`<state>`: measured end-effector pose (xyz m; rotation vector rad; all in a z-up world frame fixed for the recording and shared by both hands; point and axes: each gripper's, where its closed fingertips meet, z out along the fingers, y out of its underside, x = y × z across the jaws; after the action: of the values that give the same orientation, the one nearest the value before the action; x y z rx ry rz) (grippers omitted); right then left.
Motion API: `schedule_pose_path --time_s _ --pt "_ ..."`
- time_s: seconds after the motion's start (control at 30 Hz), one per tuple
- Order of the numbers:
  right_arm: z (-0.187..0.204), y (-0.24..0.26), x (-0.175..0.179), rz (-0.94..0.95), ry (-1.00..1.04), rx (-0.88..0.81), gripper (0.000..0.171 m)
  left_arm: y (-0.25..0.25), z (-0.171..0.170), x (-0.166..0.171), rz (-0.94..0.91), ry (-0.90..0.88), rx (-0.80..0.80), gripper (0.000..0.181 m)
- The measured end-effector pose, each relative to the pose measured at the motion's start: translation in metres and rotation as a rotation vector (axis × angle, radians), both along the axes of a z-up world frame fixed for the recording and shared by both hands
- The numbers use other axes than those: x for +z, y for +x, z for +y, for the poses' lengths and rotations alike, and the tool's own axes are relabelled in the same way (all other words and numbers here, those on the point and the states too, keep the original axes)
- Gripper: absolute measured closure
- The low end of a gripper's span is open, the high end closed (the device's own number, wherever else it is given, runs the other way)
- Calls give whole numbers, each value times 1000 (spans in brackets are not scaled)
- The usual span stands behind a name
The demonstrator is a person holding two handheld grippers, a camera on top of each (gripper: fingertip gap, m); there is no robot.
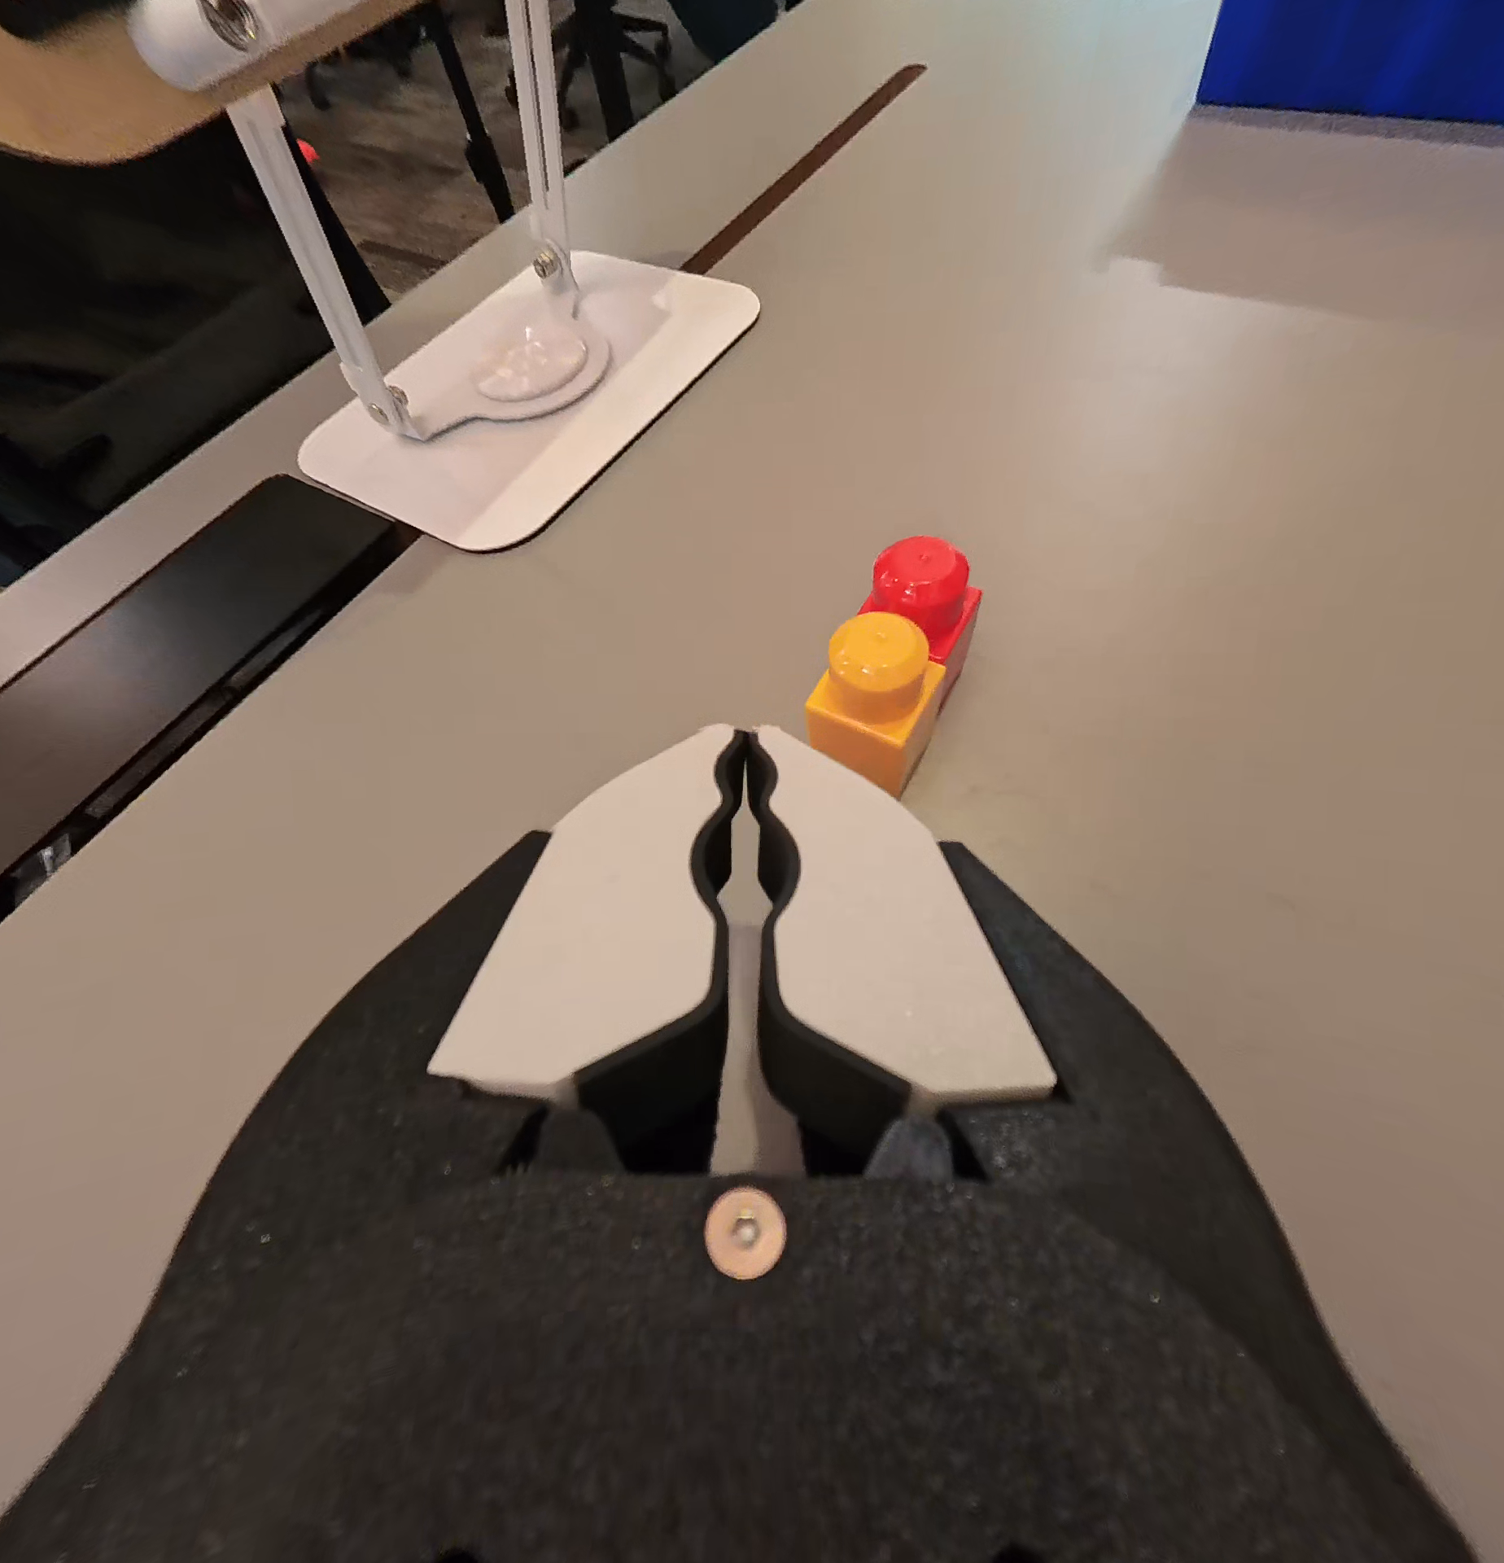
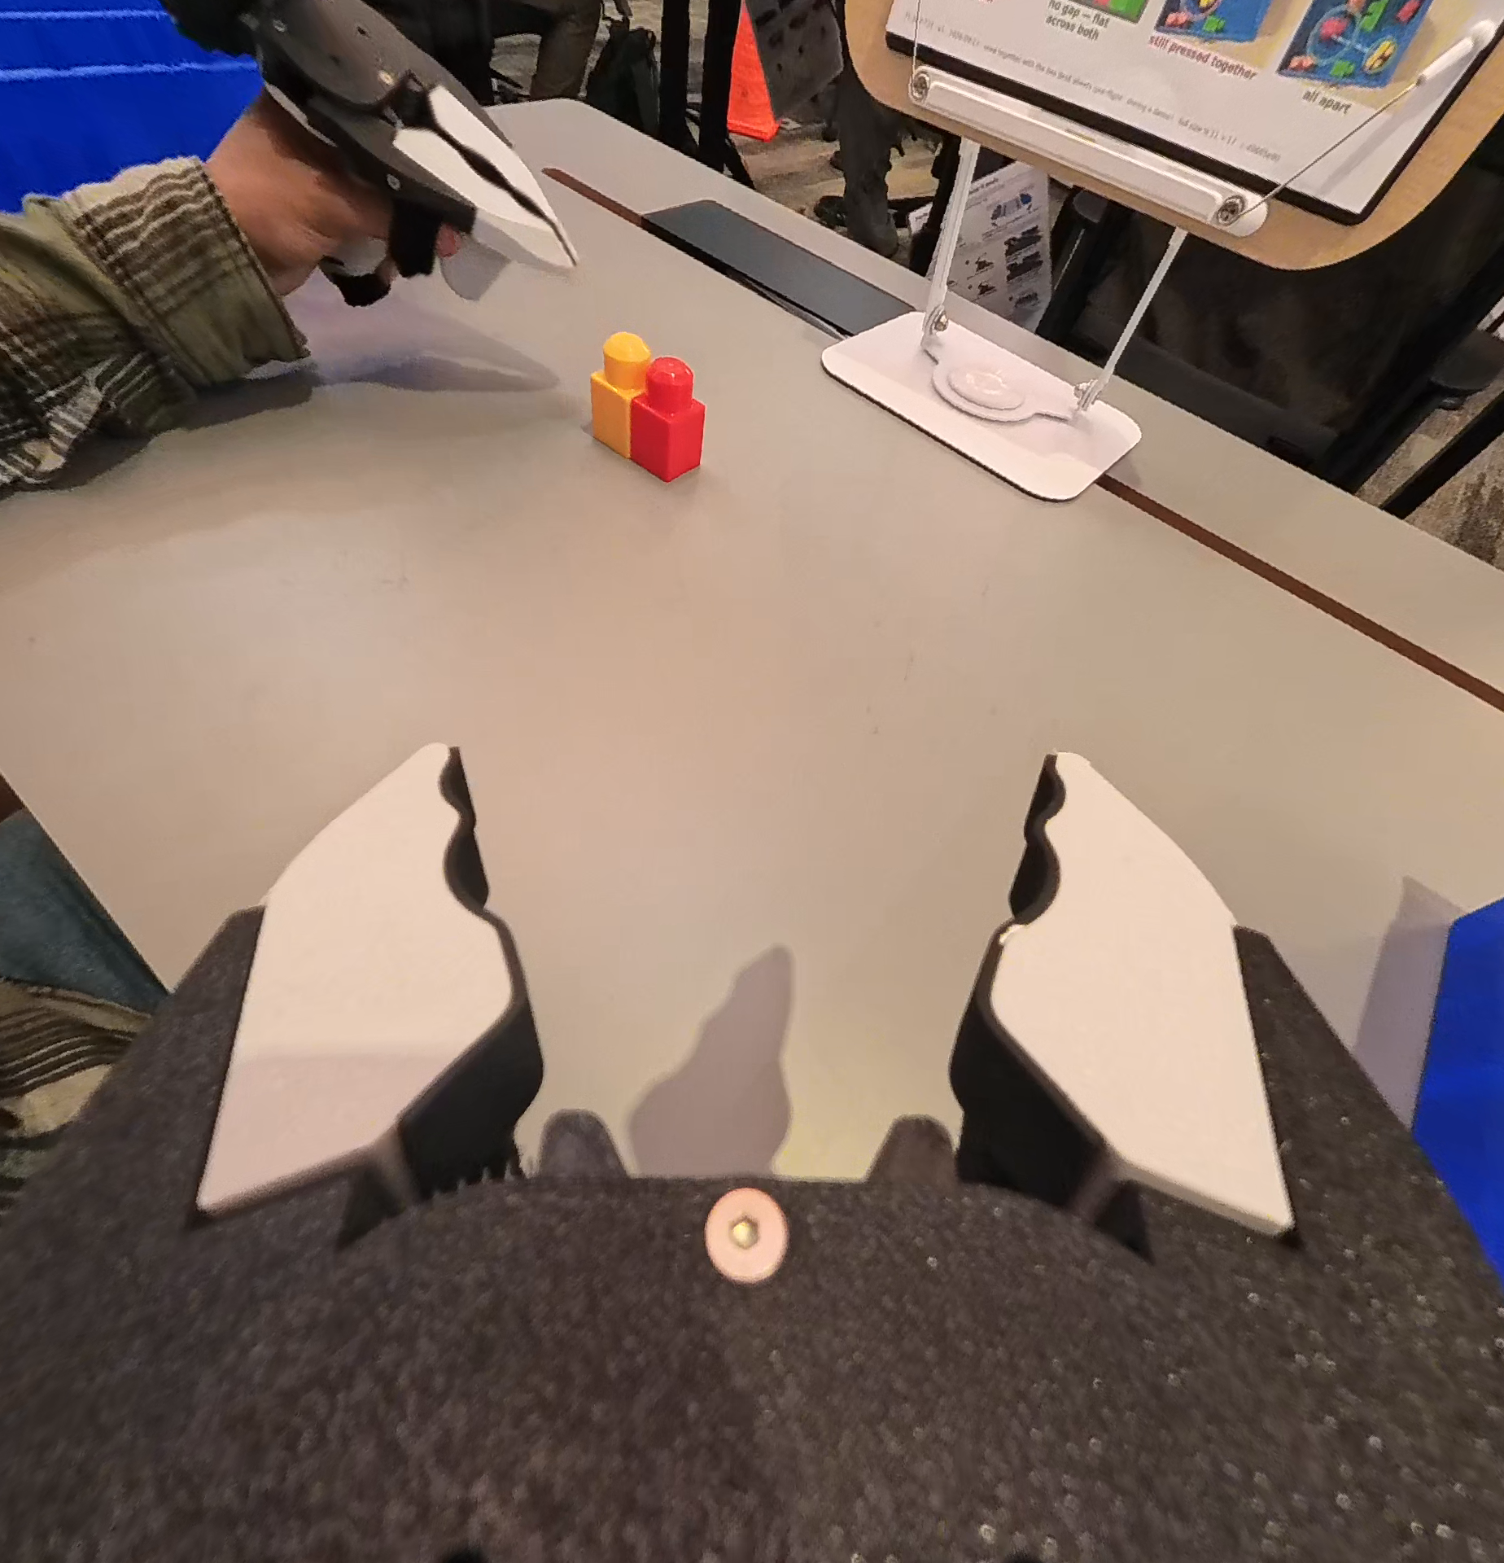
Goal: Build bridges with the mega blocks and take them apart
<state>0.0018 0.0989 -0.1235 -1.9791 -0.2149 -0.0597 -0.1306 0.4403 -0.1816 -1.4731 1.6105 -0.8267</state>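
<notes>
An orange one-stud block and a red one-stud block stand side by side, touching, upright on the grey table. My left gripper is shut and empty, raised above the table, its tips just left of and short of the orange block. In the right wrist view the orange block and the red block stand mid-table, with the left gripper held above and to their left. My right gripper is open and empty, well short of the blocks.
A white stand with thin legs holds a wooden board with an instruction sheet at the table's far edge. A dark slot lies along that edge. A blue thing sits at the right. A person's sleeve rests at left. There is about 40 cm between the tips of the two grippers. From the right gripper's tips to the blue thing is close to 25 cm.
</notes>
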Motion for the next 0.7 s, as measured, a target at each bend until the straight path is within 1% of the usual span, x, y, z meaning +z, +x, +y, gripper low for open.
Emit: schedule_pose_path --time_s 0.07,0.3,0.57,0.7 --pt "0 1 0 3 -1 -1 49 -3 -1 4 -13 12 12 181" --pt "-3 4 1 12 15 -15 49 -11 -20 17 -67 38 11 181" --pt "-8 7 5 25 38 -25 49 -16 -37 30 -161 -64 -20 181" --pt "-8 9 8 40 65 -29 49 -24 -55 37 -201 -109 -37 181"
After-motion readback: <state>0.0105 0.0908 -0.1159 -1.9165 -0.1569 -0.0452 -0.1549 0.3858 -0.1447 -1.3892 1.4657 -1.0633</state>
